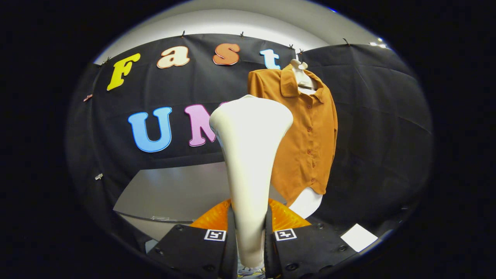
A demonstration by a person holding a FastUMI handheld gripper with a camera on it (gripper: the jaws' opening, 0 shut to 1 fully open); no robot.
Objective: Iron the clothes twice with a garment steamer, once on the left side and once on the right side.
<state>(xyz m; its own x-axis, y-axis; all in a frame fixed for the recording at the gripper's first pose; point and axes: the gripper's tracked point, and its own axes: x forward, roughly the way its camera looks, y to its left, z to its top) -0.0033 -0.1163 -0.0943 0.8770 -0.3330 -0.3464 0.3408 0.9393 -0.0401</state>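
Gripper view: fisheye camera mounted on the gripper, facing forward along its two fingers. Near field: steamer upright between the fingers, close to the lens. Far field: shirt on a mannequin beyond the fingers, against the black booth wall. Slight upward look.

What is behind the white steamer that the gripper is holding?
Behind the steamer, held in the gripper, hangs the orange shirt on a white mannequin. The steamer head covers the shirt's near sleeve side, so that part cannot be seen.
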